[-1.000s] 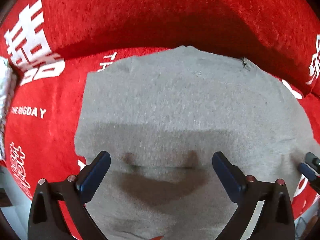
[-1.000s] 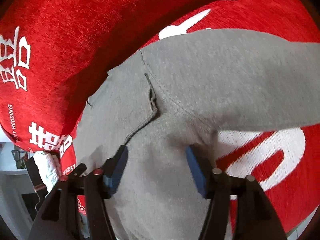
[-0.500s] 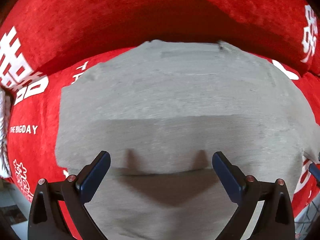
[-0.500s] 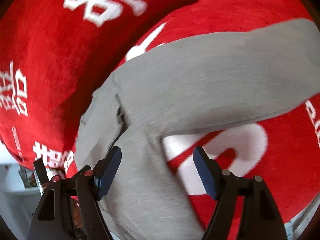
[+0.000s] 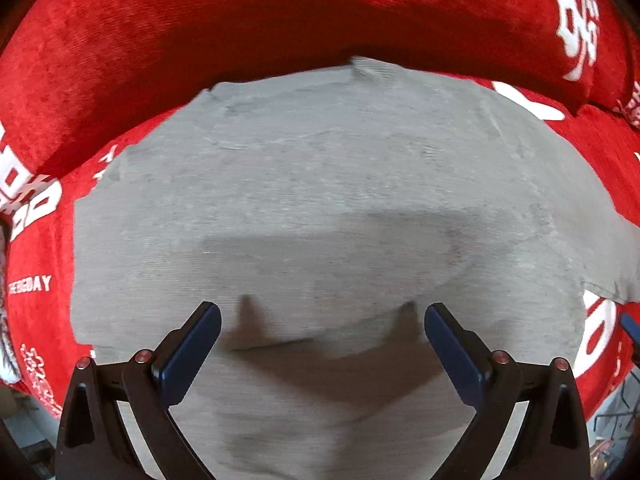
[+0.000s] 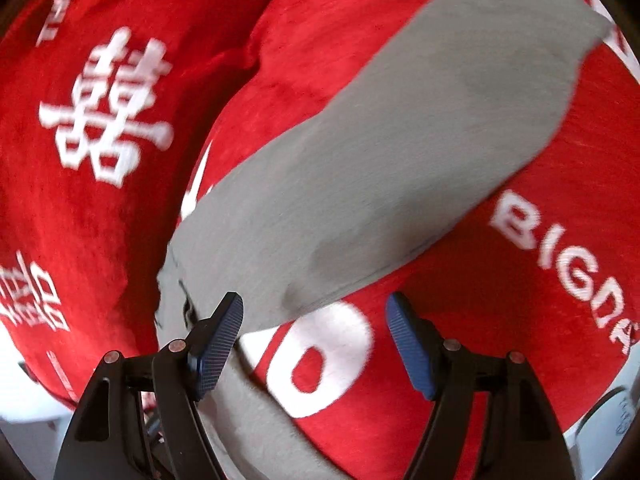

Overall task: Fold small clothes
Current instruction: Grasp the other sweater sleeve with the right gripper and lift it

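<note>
A grey knit garment (image 5: 328,184) lies spread flat on a red seat cover. My left gripper (image 5: 322,332) hangs straight above its body, jaws open, nothing between the blue pads. In the right wrist view one long grey sleeve (image 6: 400,152) runs from lower left to upper right across the red cover. My right gripper (image 6: 314,332) stands open over the sleeve's lower edge and a white printed letter, with its left pad beside the armpit seam (image 6: 184,304). Neither gripper touches the cloth.
The red plush cover (image 5: 280,12) with white lettering rises into a backrest behind the garment. White characters (image 6: 108,108) mark the cushion left of the sleeve. The seat's front edge and pale floor (image 6: 608,420) show at the lower right.
The right gripper slid away from the garment's body along the sleeve, rolled, and its jaws widened. The left gripper shifted across the body, so the garment now fills more of its view.
</note>
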{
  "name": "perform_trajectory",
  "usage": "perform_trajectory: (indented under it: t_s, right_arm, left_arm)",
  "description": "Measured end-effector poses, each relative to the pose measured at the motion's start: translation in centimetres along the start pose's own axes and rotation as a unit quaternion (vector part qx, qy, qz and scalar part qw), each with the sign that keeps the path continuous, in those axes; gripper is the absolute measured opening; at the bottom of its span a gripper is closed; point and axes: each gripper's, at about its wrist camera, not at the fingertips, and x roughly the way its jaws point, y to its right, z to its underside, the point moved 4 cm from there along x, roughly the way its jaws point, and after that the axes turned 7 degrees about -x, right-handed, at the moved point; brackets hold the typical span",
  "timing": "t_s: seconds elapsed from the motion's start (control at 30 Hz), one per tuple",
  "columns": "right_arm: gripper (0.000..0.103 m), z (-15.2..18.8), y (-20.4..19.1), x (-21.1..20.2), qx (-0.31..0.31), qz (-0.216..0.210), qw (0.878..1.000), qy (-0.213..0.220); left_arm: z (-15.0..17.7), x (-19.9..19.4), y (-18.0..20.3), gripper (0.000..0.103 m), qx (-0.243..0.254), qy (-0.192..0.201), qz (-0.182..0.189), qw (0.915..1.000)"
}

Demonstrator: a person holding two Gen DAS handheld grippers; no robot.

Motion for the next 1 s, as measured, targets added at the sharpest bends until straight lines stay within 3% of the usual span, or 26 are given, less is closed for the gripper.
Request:
perform_trajectory:
  t_s: [0.4,0.67,0.7,0.73,0.77,0.8,0.83,1.0]
  right_arm:
    - [0.077,-4.0,6.9,-2.8,0.134,-0.037,0.988,0.068]
    - [0.076,-5.0,8.9,-2.4,0.224,-0.067,0.968,0.090]
    - [0.073,-5.0,9.1,-2.3,0.236,-0.074,0.965,0.092]
    - [0.054,-5.0,9.2,-2.2,0.243,-0.081,0.962,0.091]
    - [0.024,-4.9,9.3,-2.0,0.253,-0.088,0.960,0.083]
    - [0.013,-4.9,9.3,-1.7,0.258,-0.095,0.959,0.074]
    - [0.007,-4.9,9.1,-1.7,0.257,-0.100,0.958,0.075]
    - [0.006,-6.1,5.0,-2.5,0.186,-0.129,0.971,0.082]
  left_arm:
    - [0.7,-0.6,4.6,0.102,0.025,-0.008,0.035,0.9991]
    - [1.1,-0.6,5.9,0.102,0.031,-0.010,0.047,0.9984]
    - [1.0,-0.6,5.9,0.102,0.030,-0.011,0.047,0.9984]
    - [1.0,-0.6,5.8,0.102,0.028,-0.011,0.048,0.9984]
    - [1.0,-0.5,5.8,0.102,0.026,-0.011,0.048,0.9984]
    - [0.9,-0.5,5.4,0.102,0.023,-0.011,0.049,0.9985]
    - [0.9,-0.6,5.1,0.102,0.021,-0.010,0.048,0.9986]
    - [0.7,-1.5,3.1,0.102,0.005,0.003,0.048,0.9988]
